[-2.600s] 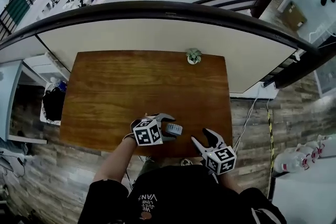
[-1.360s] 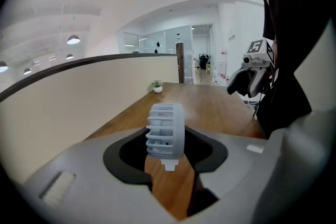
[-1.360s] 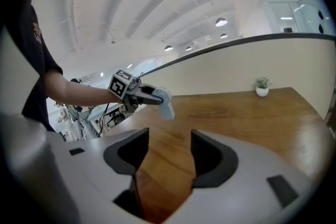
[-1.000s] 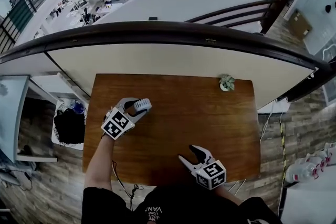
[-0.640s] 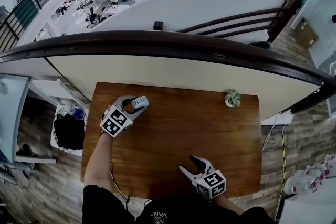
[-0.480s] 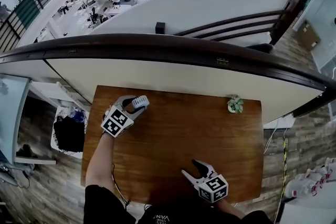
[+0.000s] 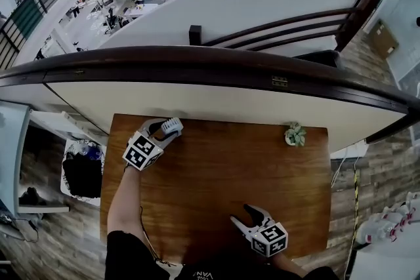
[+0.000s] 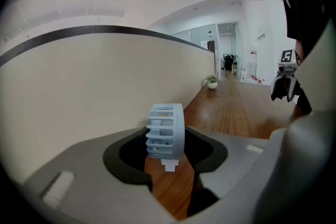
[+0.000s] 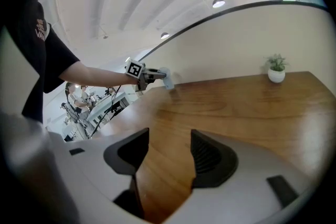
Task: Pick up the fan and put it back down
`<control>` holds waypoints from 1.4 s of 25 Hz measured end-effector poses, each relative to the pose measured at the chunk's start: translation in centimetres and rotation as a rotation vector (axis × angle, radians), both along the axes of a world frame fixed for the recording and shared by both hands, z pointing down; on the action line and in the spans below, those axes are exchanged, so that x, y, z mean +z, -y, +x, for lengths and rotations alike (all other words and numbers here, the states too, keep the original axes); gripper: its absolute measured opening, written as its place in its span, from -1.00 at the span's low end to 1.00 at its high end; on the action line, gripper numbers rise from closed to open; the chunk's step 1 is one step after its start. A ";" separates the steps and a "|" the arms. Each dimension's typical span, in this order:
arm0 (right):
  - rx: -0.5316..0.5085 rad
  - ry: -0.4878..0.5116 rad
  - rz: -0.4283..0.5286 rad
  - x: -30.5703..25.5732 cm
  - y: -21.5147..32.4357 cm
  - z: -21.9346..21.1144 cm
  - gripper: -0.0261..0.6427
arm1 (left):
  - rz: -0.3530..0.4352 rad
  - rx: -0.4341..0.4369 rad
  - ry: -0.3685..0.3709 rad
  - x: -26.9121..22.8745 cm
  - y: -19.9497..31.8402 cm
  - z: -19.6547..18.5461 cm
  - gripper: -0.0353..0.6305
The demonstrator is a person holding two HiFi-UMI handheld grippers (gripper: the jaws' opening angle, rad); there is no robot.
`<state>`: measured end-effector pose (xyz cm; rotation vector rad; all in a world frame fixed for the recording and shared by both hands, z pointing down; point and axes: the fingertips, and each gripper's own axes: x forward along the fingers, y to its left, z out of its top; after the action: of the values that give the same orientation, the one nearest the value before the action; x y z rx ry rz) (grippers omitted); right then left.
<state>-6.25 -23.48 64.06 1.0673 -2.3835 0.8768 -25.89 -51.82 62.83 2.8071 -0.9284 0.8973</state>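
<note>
The left gripper (image 7: 169, 128) is closed about halfway onto the small pale blue fan (image 8: 166, 130), its pads pressing the fan's two flat faces so the ribbed rim stands on edge and the little stub points down; that hold probably keeps it steady for setting down; the fan hangs over the far left corner of the table (image 7: 230, 167), just beside the pale wall (image 7: 216, 101), and whether it touches the wood I cannot tell; the right gripper (image 9: 169, 150) waits near the front edge, jaws apart with nothing between them; the only container, a small white pot (image 7: 294, 136) by the far right edge, holds a green plant.
</note>
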 end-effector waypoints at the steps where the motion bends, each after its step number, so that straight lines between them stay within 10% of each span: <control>1: 0.002 0.000 -0.003 0.1 0.0 -0.1 -0.27 | -0.001 0.006 0.002 0.1 0.2 0.0 -0.31; 14: 0.037 -0.012 -0.014 0.2 0.3 -0.2 -0.27 | -0.009 0.010 -0.006 1.1 1.5 -0.7 -0.30; 35: 0.033 -0.015 0.087 -3.0 -1.4 -0.6 -0.27 | 0.079 -0.241 -0.125 -4.7 -5.2 -3.9 0.08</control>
<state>-6.88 -22.12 61.10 1.1448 -2.4172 0.7799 -29.83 -46.64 58.13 2.6972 -1.2729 0.6607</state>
